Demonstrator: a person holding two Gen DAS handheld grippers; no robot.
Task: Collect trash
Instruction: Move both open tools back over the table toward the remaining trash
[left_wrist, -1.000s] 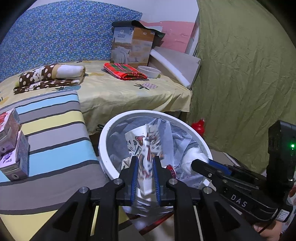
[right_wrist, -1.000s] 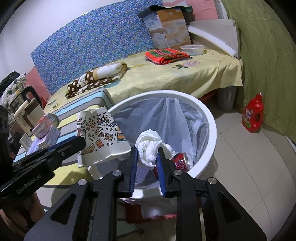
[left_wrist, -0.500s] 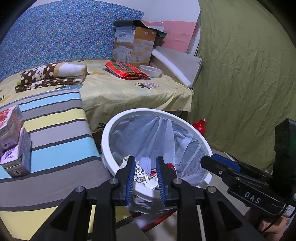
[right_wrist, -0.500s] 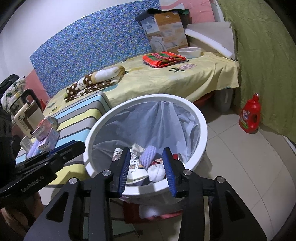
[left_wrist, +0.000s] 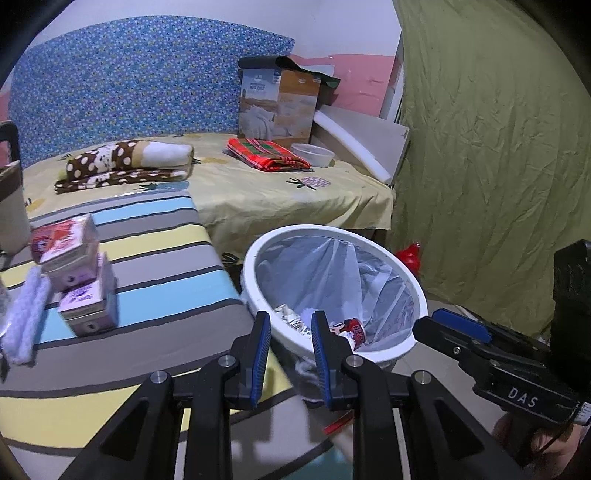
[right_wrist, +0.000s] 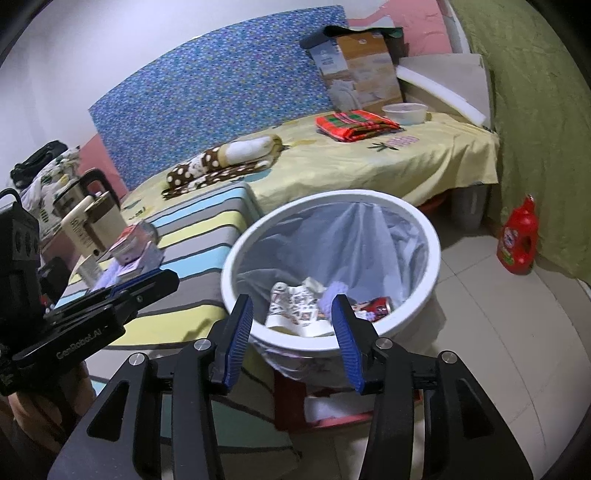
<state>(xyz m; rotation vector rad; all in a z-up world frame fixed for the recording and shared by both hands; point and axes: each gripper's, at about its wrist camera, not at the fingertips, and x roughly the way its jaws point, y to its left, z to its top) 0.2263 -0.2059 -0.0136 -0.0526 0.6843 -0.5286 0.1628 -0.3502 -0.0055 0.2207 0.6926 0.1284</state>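
Blue-padded left claw hangs slightly parted and empty just short of the white bin, whose trash sits just beyond the tips of the right claw, empty too, jaws opening. Main risk I'd guess: either claw clips the near rim and tips it. Only the right view shows the whole red bottle off to the right.

One white bin, two tools, three small boxes, one red bottle
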